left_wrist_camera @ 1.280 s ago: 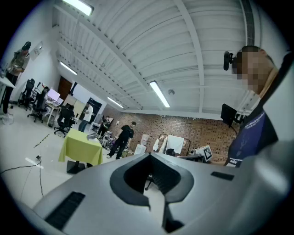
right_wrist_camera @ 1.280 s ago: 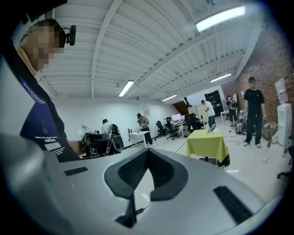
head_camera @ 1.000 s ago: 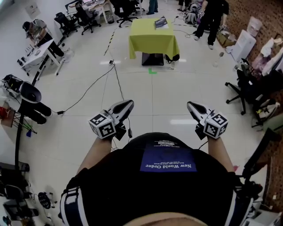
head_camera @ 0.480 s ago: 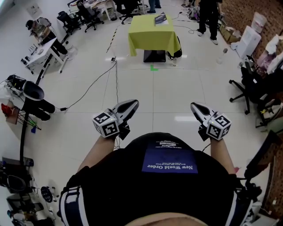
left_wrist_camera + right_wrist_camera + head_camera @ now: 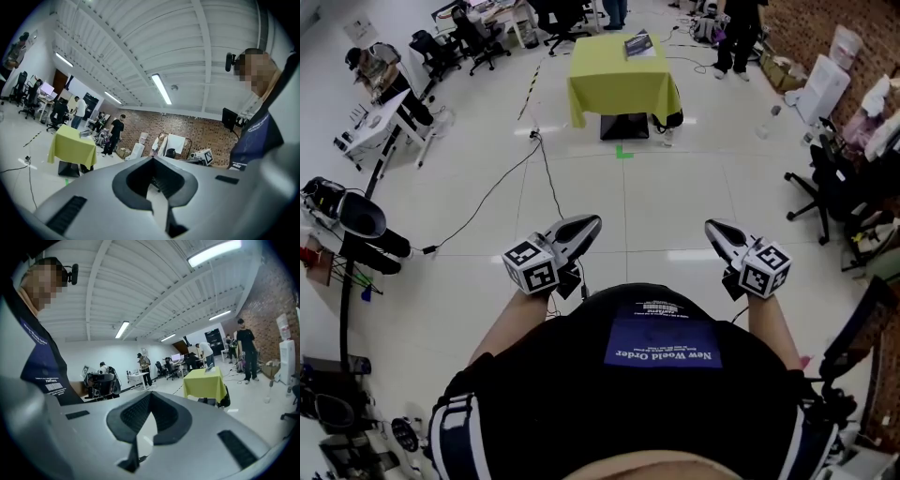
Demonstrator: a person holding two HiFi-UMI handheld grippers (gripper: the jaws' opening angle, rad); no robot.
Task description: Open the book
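Book [image 5: 639,44] sits on yellow-green tbl [image 5: 619,82], far off ahead.

Place: open-plan lab or workshop hall; you stand mid-floor.
Floor: pale glossy tiles [image 5: 675,187], a black cable [image 5: 490,194] trailing across them.
Furniture: white desks [image 5: 380,112] with people working, rolling office chairs [image 5: 814,187], a table under yellow-green cloth [image 5: 623,80].
Shell: brick wall [image 5: 197,129], white beamed ceiling with strip lights [image 5: 161,89] (industrial, not domestic).
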